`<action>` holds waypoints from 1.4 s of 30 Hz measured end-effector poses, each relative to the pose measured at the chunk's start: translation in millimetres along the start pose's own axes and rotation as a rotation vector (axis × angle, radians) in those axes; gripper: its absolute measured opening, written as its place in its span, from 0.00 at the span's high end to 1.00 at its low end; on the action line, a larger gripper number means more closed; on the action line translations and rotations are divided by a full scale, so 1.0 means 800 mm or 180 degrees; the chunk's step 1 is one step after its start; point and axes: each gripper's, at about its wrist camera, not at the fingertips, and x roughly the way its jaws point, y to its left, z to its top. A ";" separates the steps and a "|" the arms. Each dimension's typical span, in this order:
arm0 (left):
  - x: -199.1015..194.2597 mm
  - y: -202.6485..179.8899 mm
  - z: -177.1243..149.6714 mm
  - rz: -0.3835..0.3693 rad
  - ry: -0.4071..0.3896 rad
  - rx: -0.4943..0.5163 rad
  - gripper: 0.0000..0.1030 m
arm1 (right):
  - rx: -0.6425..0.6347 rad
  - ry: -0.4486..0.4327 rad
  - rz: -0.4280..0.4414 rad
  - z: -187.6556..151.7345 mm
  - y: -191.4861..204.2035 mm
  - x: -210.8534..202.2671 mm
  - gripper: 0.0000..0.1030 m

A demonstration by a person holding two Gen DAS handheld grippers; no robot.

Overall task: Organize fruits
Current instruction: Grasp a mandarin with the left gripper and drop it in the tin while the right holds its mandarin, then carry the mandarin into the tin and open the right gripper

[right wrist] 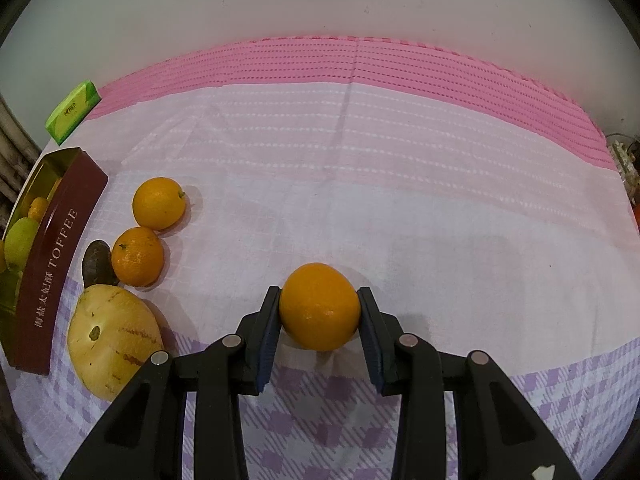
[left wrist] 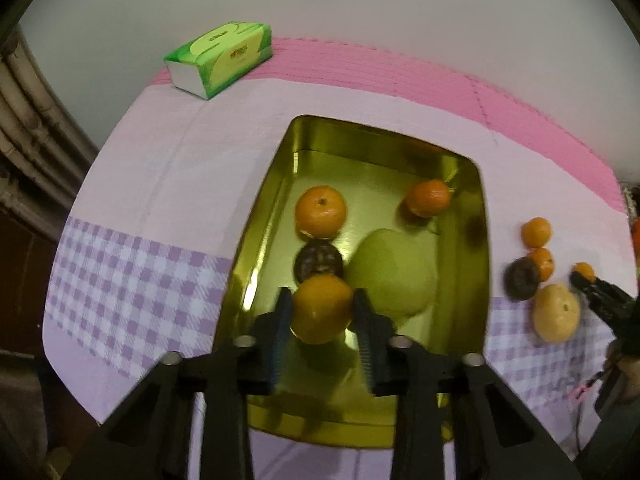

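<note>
Left wrist view. Left gripper (left wrist: 322, 306): clenched on an orange (left wrist: 321, 309), held over the near end of the gold tin (left wrist: 256, 240). Tin contents: two mandarins (left wrist: 320, 211) (left wrist: 428, 198), one dark round fruit (left wrist: 319, 261), one pale green fruit (left wrist: 390, 272). Outside the tin, on the tablecloth (left wrist: 160, 160) to its right: two small oranges, one dark fruit, one yellow melon (left wrist: 556, 317). Green tissue box (left wrist: 219, 58) at the far corner, clear of the work.

Right wrist view. Right gripper (right wrist: 319, 306): grasping a second orange (right wrist: 319, 306), low over the cloth, well apart from the tin (right wrist: 52, 264). Loose between them: two oranges (right wrist: 159, 203) (right wrist: 137, 256), a dark fruit (right wrist: 95, 263), the melon (right wrist: 114, 330).

Status, as judged: roughly half sorted; two fruits in hand, four left. The tin's wall and the melon stand across the right gripper's route.
</note>
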 end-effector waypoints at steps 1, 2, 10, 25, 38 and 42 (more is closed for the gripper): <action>0.004 0.001 0.001 0.0039 0.0004 -0.0002 0.76 | 0.0005 0.0004 0.0000 0.000 0.000 0.000 0.66; 0.009 0.004 0.002 0.0035 0.0009 -0.0028 0.76 | 0.0009 0.0006 0.0002 0.000 -0.001 0.000 0.66; 0.043 0.019 -0.004 0.0070 0.0174 -0.0159 0.76 | 0.0007 0.0024 -0.0032 0.001 0.003 0.002 0.66; 0.026 0.028 -0.021 0.0053 -0.0096 -0.0242 0.73 | -0.0041 -0.0256 0.0055 0.024 0.028 -0.048 0.66; -0.022 0.049 -0.022 -0.0098 -0.0615 -0.0511 0.43 | -0.0721 -0.0305 0.0679 0.052 0.190 -0.070 0.66; -0.039 0.063 -0.013 0.0026 -0.0817 -0.0620 0.36 | -0.0870 -0.0241 0.0781 0.066 0.234 -0.055 0.66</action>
